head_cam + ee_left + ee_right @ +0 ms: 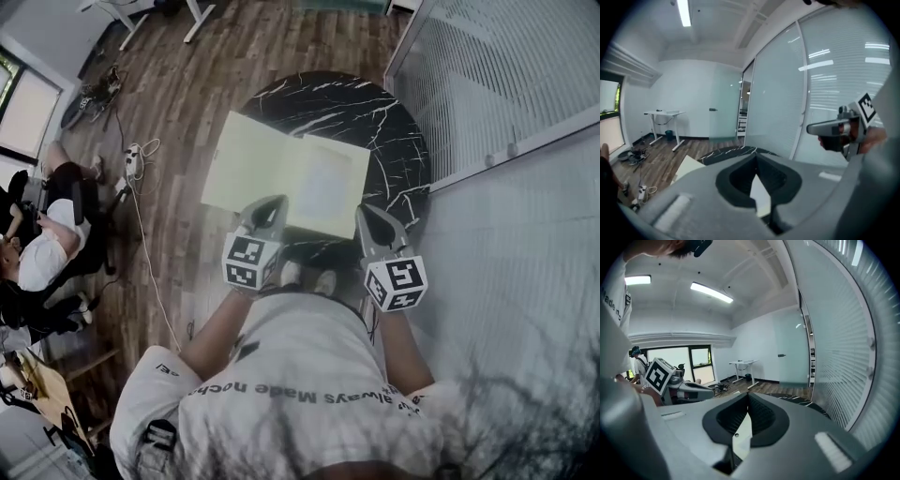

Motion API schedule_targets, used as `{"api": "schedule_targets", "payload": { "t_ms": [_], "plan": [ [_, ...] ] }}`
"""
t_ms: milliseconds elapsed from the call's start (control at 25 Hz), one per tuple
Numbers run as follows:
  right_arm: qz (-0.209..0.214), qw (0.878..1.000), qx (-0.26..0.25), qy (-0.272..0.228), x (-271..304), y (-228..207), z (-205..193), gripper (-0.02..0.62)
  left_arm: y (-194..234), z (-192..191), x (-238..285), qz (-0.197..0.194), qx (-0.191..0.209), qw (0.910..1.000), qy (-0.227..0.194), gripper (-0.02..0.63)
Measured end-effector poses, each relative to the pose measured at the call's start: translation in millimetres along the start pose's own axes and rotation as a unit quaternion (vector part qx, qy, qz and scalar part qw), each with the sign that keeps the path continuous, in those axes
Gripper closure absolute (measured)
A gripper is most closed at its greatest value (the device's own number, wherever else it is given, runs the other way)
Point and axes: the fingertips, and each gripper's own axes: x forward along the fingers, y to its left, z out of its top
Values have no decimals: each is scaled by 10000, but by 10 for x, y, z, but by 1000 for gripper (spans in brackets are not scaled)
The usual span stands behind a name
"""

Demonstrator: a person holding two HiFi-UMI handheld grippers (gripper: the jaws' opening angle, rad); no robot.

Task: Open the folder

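Observation:
The pale yellow folder (272, 169) lies open and flat on the round black marble table (394, 131), with a white sheet (323, 187) on its right half. Both grippers hang above the table's near edge, close to my chest and apart from the folder. My left gripper (268, 210) is shut with nothing in it; in its own view the jaws (756, 157) meet at the tip, and a corner of the folder (686, 166) shows below. My right gripper (371, 217) is shut and empty too, its jaws (748, 397) closed in the right gripper view.
A glass partition with blinds (497, 84) runs close along the table's right side. On the wooden floor to the left lie a power strip and cable (133, 161). A seated person (47, 248) is at the far left. A white desk (663, 113) stands at the back.

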Motion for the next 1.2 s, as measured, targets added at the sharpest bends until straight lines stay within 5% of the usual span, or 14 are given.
{"api": "schedule_targets", "payload": {
  "t_ms": [440, 680, 1200],
  "plan": [
    [-80, 9960, -565, -691, -777, 353, 816, 593, -983, 1282, -496, -950, 400, 9847, -1409, 604],
    [-154, 9923, -842, -901, -1049, 513, 1008, 594, -1279, 1390, -722, -1223, 570, 9766, -1673, 604],
    [-112, 9922, -843, -912, -1173, 609, 1002, 593, -1450, 1340, -811, -1343, 601, 9754, -1640, 603]
  ]
}}
